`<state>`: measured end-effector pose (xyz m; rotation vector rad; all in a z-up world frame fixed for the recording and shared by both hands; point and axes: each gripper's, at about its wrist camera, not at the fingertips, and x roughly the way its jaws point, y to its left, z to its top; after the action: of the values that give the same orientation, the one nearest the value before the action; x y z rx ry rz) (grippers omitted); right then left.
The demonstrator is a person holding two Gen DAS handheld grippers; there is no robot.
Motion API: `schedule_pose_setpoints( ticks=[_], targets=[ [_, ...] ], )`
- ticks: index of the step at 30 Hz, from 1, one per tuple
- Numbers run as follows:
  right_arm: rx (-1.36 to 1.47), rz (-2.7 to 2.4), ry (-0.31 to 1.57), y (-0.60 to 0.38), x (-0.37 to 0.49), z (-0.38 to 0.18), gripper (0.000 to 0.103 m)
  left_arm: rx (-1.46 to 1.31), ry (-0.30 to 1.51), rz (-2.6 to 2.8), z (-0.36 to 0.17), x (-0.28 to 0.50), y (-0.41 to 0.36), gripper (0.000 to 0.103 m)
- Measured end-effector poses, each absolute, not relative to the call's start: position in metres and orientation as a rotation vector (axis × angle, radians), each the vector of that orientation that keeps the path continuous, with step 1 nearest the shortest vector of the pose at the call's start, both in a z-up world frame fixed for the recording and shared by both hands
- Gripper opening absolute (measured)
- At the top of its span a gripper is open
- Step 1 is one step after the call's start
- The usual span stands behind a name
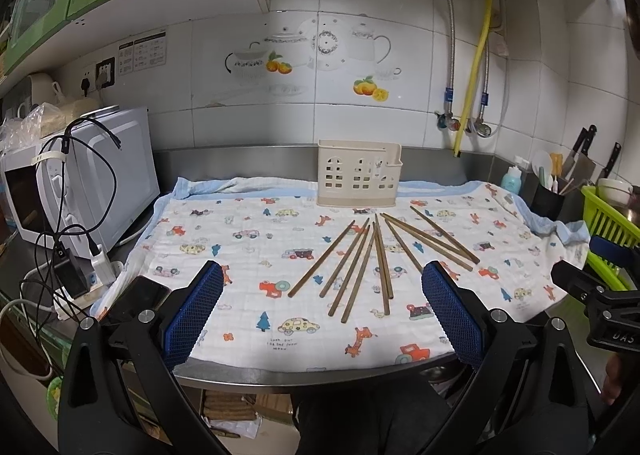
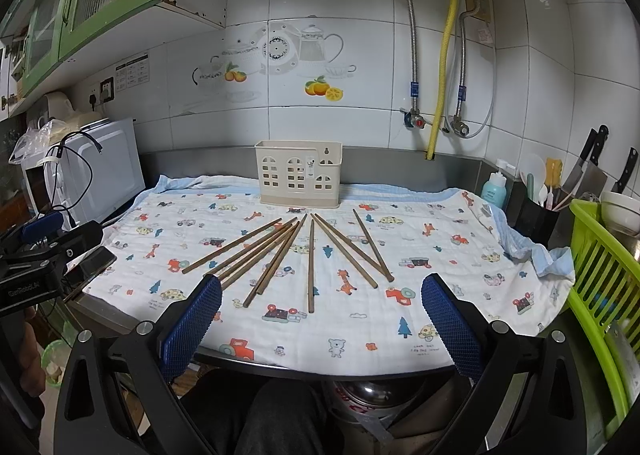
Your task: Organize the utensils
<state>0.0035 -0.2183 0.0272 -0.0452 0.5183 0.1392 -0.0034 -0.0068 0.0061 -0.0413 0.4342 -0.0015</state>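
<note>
Both the left gripper point(image 1: 322, 275) and the right gripper point(image 2: 321, 289) are spread wide and hold nothing. Brown chopsticks point(image 2: 311, 267) lie fanned on a patterned cloth point(image 2: 440, 251) covering the table, near a cream utensil holder point(image 2: 299, 175) behind them.

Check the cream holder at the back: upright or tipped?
Upright. The cream holder stands on its base on the patterned cloth, open top up; chopsticks lie flat before it.
</note>
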Motion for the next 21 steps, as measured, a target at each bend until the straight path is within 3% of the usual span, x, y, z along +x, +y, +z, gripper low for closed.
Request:
schedule_pose_setpoints(
  ticks=[21],
  targets=[
    [-0.044,0.142,0.518,-0.2182,0.0038,0.0261,0.097,-0.042,0.448,0.007,0.0038,-0.0012,-0.0060,0.098]
  ],
)
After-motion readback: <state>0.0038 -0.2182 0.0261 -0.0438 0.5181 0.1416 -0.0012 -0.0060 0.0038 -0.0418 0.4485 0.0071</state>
